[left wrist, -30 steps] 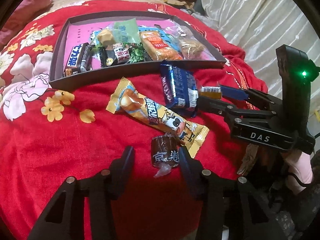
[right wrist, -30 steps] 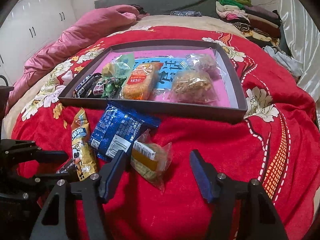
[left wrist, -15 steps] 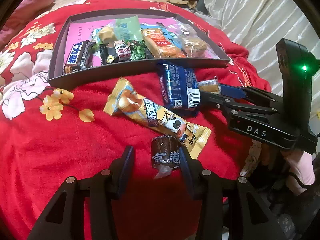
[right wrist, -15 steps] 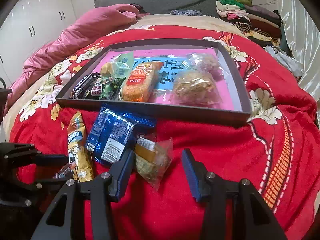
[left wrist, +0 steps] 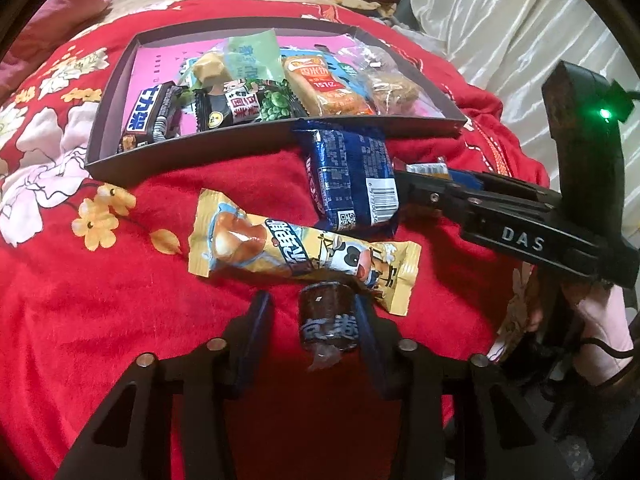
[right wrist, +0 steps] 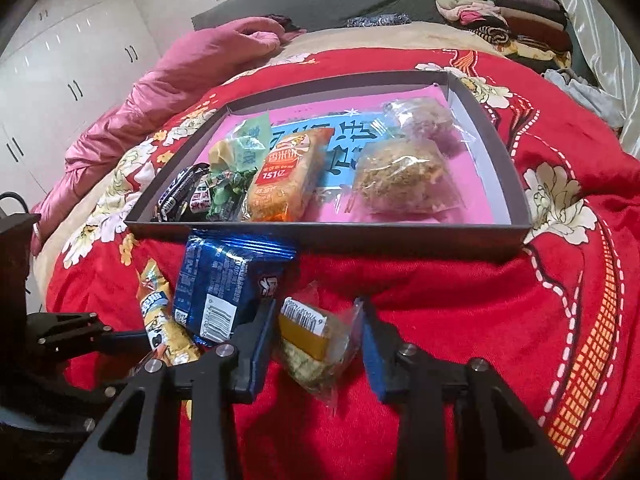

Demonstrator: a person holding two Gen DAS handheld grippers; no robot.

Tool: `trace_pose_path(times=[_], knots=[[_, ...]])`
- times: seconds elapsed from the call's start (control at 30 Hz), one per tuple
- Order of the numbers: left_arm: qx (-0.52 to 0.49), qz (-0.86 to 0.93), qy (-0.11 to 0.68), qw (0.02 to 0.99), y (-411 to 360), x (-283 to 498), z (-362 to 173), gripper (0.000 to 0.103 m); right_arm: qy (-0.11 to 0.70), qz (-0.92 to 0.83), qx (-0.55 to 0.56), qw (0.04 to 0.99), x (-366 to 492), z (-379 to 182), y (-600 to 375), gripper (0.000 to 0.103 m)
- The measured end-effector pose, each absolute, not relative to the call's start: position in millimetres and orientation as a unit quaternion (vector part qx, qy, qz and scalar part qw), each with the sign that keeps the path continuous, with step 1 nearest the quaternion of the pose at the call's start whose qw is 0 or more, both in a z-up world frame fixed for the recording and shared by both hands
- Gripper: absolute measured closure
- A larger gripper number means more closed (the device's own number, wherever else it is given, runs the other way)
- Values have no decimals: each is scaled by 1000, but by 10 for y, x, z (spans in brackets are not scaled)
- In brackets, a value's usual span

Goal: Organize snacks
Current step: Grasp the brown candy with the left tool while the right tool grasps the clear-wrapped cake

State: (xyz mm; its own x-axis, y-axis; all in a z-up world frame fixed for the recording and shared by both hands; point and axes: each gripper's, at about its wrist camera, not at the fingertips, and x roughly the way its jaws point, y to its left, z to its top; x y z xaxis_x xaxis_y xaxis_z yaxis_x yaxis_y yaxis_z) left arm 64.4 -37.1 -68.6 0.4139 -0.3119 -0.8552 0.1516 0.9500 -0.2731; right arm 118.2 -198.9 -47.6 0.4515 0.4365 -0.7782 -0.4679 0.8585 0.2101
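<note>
The right gripper (left wrist: 424, 178) carries the letters "DAS" in white on its side. In the tray (right wrist: 516, 184) an orange packet (right wrist: 286, 176) shows "151" in a red band; its other print, like that on most wrappers, is too small or blurred to read. A blue packet (left wrist: 350, 178) with a barcode and a QR code leans against the tray's near wall, and a yellow bar (left wrist: 296, 250) with a cartoon cow lies just in front of it.

The left gripper (left wrist: 310, 316) is closing its jaws around a small brown candy (left wrist: 328, 320); only the right finger touches it, and a gap shows on the other side. The right gripper's jaws have closed on a clear-wrapped cake (right wrist: 314, 346) with a barcode label, in front of the tray; in the left wrist view that cake is mostly hidden behind its fingers.
</note>
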Motion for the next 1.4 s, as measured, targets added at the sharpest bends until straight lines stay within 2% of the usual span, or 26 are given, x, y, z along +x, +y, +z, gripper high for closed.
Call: trace_pose_path(times=[0.03,0.13,1.4], knots=[[-81,-143,524,836,-362,650,-687,71,452,265,-17,851,1168,-463,-1998,64],[-83,-148,525,834,-357,647,-683,74,454,259,-30,852,1107,-435,-2022,64],[-144,-126,445,875,145,554,-72,75,399,261,1,879,1032,111,-2100,64]])
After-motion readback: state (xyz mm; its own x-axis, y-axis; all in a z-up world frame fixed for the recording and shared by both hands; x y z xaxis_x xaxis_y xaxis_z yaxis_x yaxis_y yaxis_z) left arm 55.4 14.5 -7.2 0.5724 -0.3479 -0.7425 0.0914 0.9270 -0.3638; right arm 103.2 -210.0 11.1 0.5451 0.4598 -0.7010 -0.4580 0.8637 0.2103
